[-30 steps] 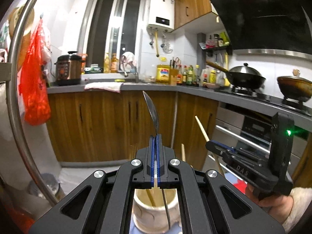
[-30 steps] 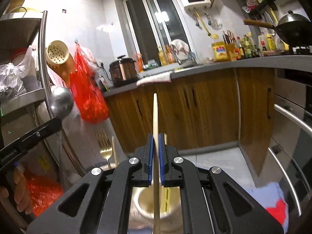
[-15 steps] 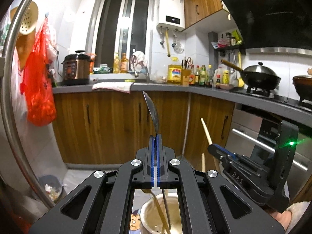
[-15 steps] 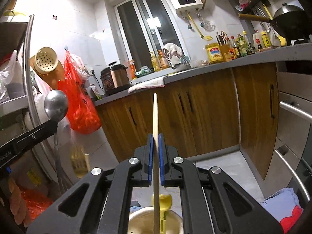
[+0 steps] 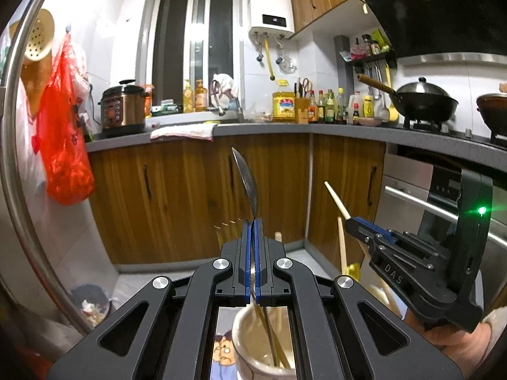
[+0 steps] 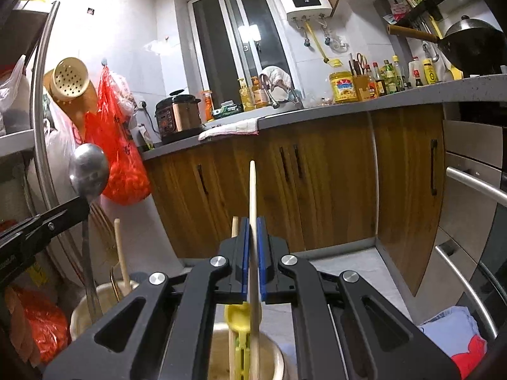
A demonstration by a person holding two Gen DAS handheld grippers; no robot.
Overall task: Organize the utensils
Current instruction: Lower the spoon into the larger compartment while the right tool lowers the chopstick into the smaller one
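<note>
While the left gripper (image 5: 253, 253) keeps its two blue pads pressed flat together, a thin metal spoon (image 5: 248, 180) is pinched between them. Its polished bowl stands edge-on above the pads, narrow and curved like a blade, and its slim handle goes down below the jaws into a cream ceramic pot (image 5: 245, 345). This pot is round with a thick smooth rim, and a few pale wooden sticks lean inside it. In the right wrist view the same spoon shows its round, dull grey bowl (image 6: 89, 167) above the dark finger of that gripper.

The right gripper (image 6: 252, 253) is closed as well, its blue pads tight on a wooden chopstick (image 6: 252, 190). The chopstick is straight, pale and smooth; it rises above the pads and passes down behind them into a second cream pot (image 6: 279, 357) just under the jaws. Beside it in that pot stand another wooden stick and a yellow plastic utensil (image 6: 242, 316) with a rounded top.

To the left of the left gripper, a red plastic bag (image 5: 65, 145), thin and wrinkled, hangs on the white wall. Ahead of both grippers run brown wooden cabinets (image 5: 190, 196) with a clear grain, under a grey speckled counter (image 5: 263, 128).
</note>
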